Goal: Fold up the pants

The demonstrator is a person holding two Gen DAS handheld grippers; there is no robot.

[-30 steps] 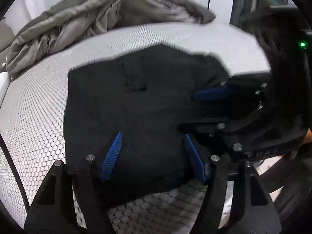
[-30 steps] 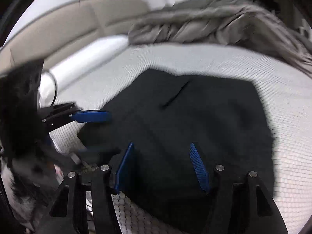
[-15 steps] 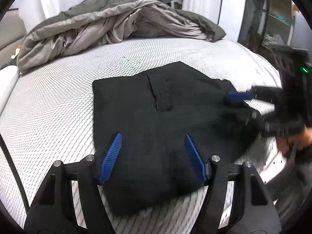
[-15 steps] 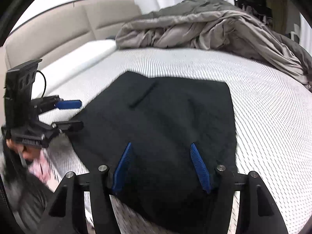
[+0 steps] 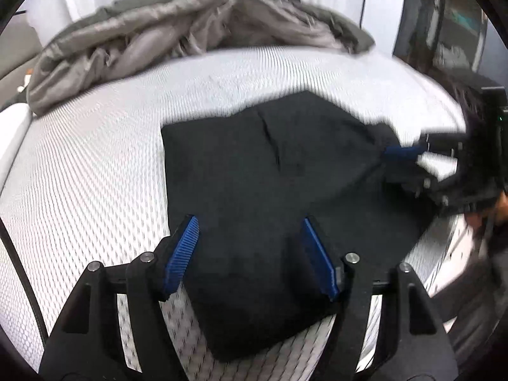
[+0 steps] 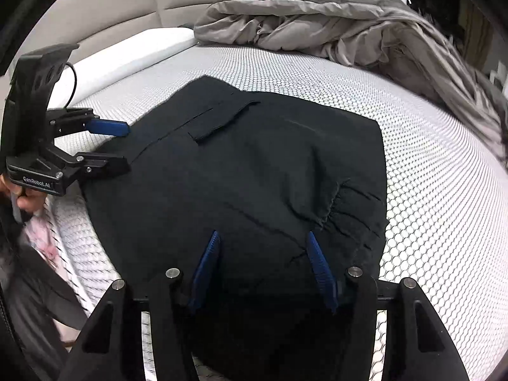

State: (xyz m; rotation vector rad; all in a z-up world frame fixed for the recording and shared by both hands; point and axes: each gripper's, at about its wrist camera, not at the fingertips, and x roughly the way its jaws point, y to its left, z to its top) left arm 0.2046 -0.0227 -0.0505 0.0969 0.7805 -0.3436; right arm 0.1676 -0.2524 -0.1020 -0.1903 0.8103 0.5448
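Black pants, folded into a compact, roughly rectangular bundle, flat on the bed near its front edge. Long axis from near edge toward the far side in the right wrist view, tilted toward 11 o'clock. Matte, soft-looking knit fabric; pocket flap on top near the far end, puckered seam at 4 o'clock. Bed cover white, with a fine honeycomb mesh texture. Crumpled grey-brown comforter, smooth sheen, heaped at 12 o'clock; beige padded headboard at 10 o'clock.

Left tongs released, blue ribbed pads spread apart above the near end of the pants, nothing between them. Right tongs likewise released, spread over the near edge of the bundle. In the left wrist view, right tongs at 3 o'clock, blurred, at the pants' side edge.
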